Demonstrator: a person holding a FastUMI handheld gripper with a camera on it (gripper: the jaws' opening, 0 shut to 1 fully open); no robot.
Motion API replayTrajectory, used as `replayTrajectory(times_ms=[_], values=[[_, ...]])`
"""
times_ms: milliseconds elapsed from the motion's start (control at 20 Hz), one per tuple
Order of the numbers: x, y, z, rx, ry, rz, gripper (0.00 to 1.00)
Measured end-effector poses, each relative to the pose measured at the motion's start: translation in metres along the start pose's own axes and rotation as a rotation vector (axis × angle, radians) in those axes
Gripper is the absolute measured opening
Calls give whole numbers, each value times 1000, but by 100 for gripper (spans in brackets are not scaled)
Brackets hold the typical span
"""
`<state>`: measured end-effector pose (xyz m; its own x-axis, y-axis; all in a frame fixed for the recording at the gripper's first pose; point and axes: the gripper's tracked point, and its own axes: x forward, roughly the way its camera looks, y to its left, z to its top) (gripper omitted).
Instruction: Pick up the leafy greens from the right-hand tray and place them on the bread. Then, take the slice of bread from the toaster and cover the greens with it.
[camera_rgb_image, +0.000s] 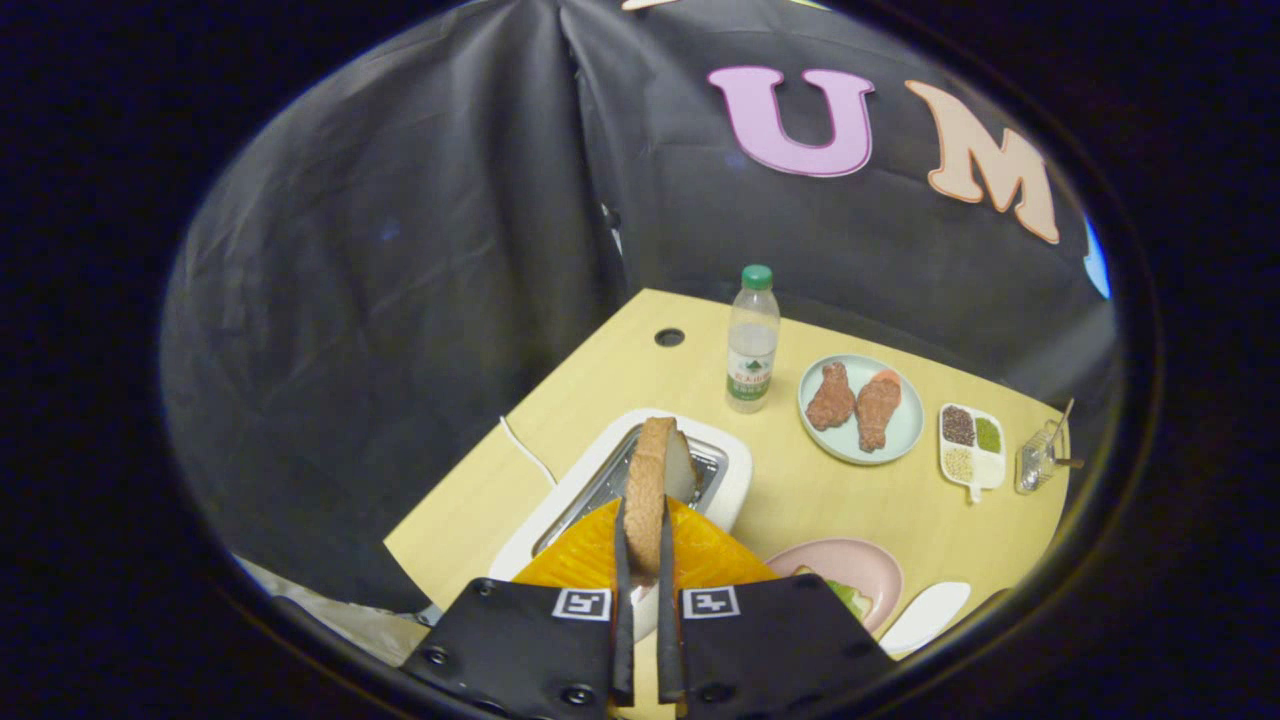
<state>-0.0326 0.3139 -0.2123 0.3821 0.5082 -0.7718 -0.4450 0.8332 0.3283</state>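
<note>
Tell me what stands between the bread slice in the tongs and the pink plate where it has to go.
Nothing visible does. The tongs are shut on the bread slice, held upright above the toaster. The pink plate with the greens lies just beside the toaster, with bare table between. The tongs hide the plate's near part.

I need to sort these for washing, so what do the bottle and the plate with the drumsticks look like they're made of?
The bottle looks like clear thin plastic, see-through with a green screw cap. The plate looks like pale glazed ceramic or melamine; its smooth, even surface leaves that open. The gripper is shut on the bread slice.
</note>
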Motion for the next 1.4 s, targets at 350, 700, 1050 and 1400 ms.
replayTrajectory(times_ms=[350,700,1050,1400], values=[[-50,-28,23,38,-114,0,12],[-57,-75,-18,88,-88,-39,12],[-43,-116,-64,182,-46,-40,12],[-30,-138,-100,259,-27,-28,12]])
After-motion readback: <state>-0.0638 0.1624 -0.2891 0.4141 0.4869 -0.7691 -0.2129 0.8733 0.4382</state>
